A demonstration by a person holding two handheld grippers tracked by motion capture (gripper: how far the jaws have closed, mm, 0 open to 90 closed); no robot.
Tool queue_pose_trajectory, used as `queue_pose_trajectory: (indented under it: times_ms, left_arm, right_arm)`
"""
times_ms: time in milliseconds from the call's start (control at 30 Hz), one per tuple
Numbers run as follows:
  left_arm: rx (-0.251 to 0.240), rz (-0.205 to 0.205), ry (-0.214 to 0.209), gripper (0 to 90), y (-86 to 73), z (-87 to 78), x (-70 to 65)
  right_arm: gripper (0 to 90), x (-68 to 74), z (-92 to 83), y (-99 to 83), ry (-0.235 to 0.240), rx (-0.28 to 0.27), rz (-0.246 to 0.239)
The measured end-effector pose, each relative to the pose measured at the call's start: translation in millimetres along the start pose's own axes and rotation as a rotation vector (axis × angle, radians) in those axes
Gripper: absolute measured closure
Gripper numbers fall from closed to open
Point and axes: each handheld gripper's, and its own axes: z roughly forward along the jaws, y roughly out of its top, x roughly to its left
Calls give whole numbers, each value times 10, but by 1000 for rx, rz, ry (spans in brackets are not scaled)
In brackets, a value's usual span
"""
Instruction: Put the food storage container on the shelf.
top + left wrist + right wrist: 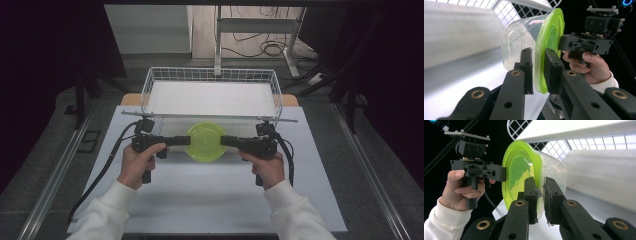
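A clear plastic container [515, 42] with a lime-green lid [204, 141] is held level between both grippers, just in front of the wire basket. My left gripper [186, 141] grips the lid's left rim, its jaws shut on the green edge [539, 75]. My right gripper [223, 142] is shut on the opposite rim [539, 202]. In the left gripper view my left gripper [538, 58] faces the right gripper [585, 43] across the lid. In the right gripper view my right gripper [540, 185] faces the left gripper [477, 170]. I cannot tell whether the container's base touches the table.
A white wire basket [150, 82] with a pale liner stands at the back of the white table [210, 200], its front rail just behind the container. Both cables [107, 165] trail off toward the table's sides. Dark curtains and floor cables surround the table.
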Motion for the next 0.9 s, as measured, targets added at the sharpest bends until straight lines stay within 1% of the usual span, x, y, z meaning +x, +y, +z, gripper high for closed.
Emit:
queue_pose_trajectory:
  times_ms: [100, 200, 300, 433, 633, 667, 767, 800, 833, 900]
  left_arm:
    - [-3, 4, 5, 796, 65, -12, -45]
    - [-3, 5, 7, 796, 142, -20, -81]
    - [-2, 13, 14, 796, 230, -22, -121]
    - [-6, 23, 20, 798, 374, -25, -174]
    - [-9, 36, 15, 798, 626, -29, -219]
    - [-10, 36, 15, 798, 670, -25, -222]
    - [-9, 30, 10, 797, 804, 12, -198]
    - [-6, 24, 7, 797, 849, 28, -183]
    - [0, 24, 5, 797, 897, 41, -165]
    - [4, 16, 4, 797, 989, 67, -139]
  right_arm:
    - [807, 33, -20, 62, -1, -5, -9]
    - [807, 36, -35, 133, 5, -10, -5]
    - [807, 48, -47, 205, 1, -20, -4]
    - [808, 54, -65, 325, 0, -31, -1]
    - [808, 65, -90, 559, -1, -45, -6]
    - [808, 57, -91, 600, 0, -47, -9]
    - [808, 10, -86, 716, 3, -55, 5]
    - [808, -35, -78, 788, 5, -57, 23]
    - [808, -35, -78, 788, 5, -57, 23]
    - [808, -75, -66, 856, 4, -57, 33]
